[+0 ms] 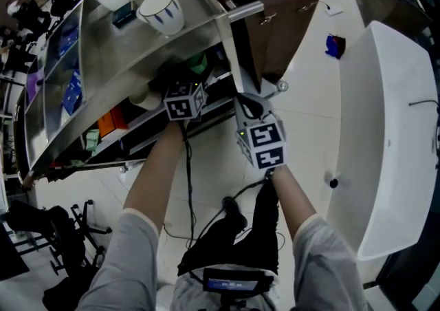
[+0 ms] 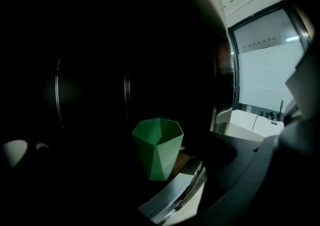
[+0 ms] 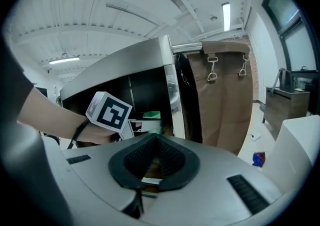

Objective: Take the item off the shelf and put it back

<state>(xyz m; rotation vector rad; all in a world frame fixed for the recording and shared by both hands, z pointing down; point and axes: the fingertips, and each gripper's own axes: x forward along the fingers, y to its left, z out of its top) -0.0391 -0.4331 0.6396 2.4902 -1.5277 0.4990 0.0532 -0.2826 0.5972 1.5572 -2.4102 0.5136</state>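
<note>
Item 1. Green cup (image 2: 157,149): faceted and open-topped, it is standing upright on a lower level of the steel shelf unit (image 1: 130,51), close to that level's front edge and under the unit's top surface. Nothing is touching it.

Item 2. Left gripper (image 1: 185,95): it is reaching in under the shelf top and pointing at the cup. Its jaws are standing spread wide, and neither is pressing on the cup, which is sitting just ahead of them.

Item 3. Right gripper (image 3: 156,161): it is hovering outside the shelf, beside the unit's corner post. Its ribbed black pads are lying pressed together with nothing pinched between them.

Item 4. Two white bowls (image 1: 161,12) are sitting on the shelf top, the nearer one bearing blue marks.

Item 5. Brown cloth (image 3: 225,95) is hanging from clips on a rail right of the shelf.

Item 6. Small blue object (image 1: 335,45) is lying on the tiled floor.
</note>
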